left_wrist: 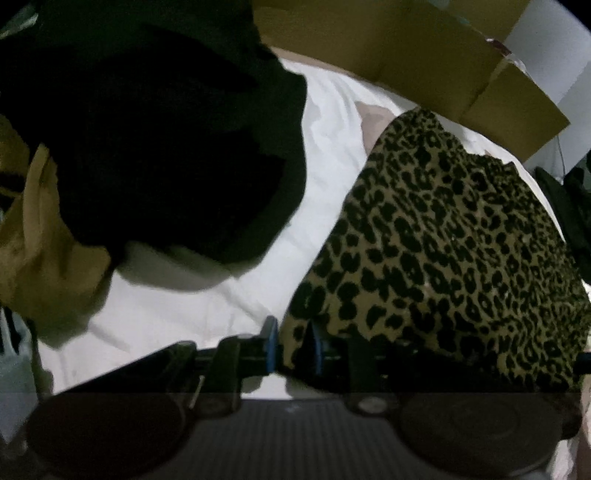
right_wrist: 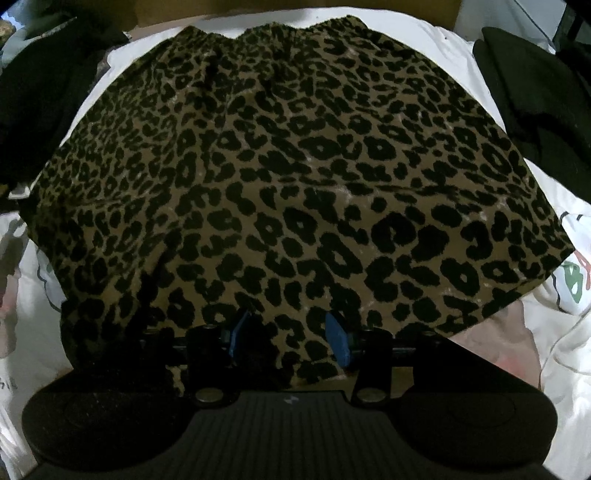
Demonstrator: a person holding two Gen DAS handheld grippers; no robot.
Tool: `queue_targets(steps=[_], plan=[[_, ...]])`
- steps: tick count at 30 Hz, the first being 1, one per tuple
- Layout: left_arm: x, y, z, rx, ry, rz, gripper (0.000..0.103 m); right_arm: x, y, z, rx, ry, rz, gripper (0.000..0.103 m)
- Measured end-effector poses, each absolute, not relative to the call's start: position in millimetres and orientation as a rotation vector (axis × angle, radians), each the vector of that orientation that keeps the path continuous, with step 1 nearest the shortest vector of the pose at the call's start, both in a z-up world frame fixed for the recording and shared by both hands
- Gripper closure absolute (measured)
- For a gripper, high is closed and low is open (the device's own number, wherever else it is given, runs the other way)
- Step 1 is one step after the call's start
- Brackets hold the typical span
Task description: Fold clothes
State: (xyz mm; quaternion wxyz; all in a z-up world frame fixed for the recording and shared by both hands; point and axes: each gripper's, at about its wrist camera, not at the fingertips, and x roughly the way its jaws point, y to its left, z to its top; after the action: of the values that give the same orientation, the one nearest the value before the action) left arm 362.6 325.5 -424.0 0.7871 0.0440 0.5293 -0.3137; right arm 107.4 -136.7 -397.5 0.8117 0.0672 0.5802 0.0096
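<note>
Blue-padded left gripper [left_wrist: 291, 345] at bottom of left wrist view, jaws narrowed onto a lower corner of leopard-print garment [left_wrist: 443, 236]; cloth seen between the pads, so judged clamped on that corner. Right gripper [right_wrist: 290, 341] at bottom of right wrist view, jaws apart, poised over the near hem of the same garment; cloth beneath and between the pads, no pinch visible.

Garment spread fairly flat on white sheet [left_wrist: 325, 206], gathered waistband at far edge [right_wrist: 273, 31], wider hem toward the cameras. Fold state not settled: single flat layer or already doubled, not distinguishable here.

Surroundings: black garment [left_wrist: 155, 140] heaped to the left, tan cloth [left_wrist: 40, 240] beneath it, cardboard box [left_wrist: 424, 55] beyond, further dark clothing [right_wrist: 532, 110] at right.

Risks, as judged:
- Uneven lift, with one corner held and the other loose, leading to a skewed or bunched fold.
- Thin fabric slipping from a shallow corner pinch.
- Sheet caught together with the hem by the open right jaws, dragging bedding upward.
- Fold carried leftward brushing the black heap.
</note>
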Motion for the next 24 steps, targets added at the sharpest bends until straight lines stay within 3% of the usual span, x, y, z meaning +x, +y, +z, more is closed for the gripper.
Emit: queue_targets(steps=[12, 24], plan=[[360.0, 341.5, -412.4, -0.077, 1.148, -0.742, 0.084, 123.0, -123.0, -380.3, 0.163, 1.176, 0.069, 0.051], [364.4, 335.0, -429.3, -0.058, 1.186, -0.723, 0.084, 129.7, -101.5, -374.5, 0.179, 1.152, 0.124, 0.051]])
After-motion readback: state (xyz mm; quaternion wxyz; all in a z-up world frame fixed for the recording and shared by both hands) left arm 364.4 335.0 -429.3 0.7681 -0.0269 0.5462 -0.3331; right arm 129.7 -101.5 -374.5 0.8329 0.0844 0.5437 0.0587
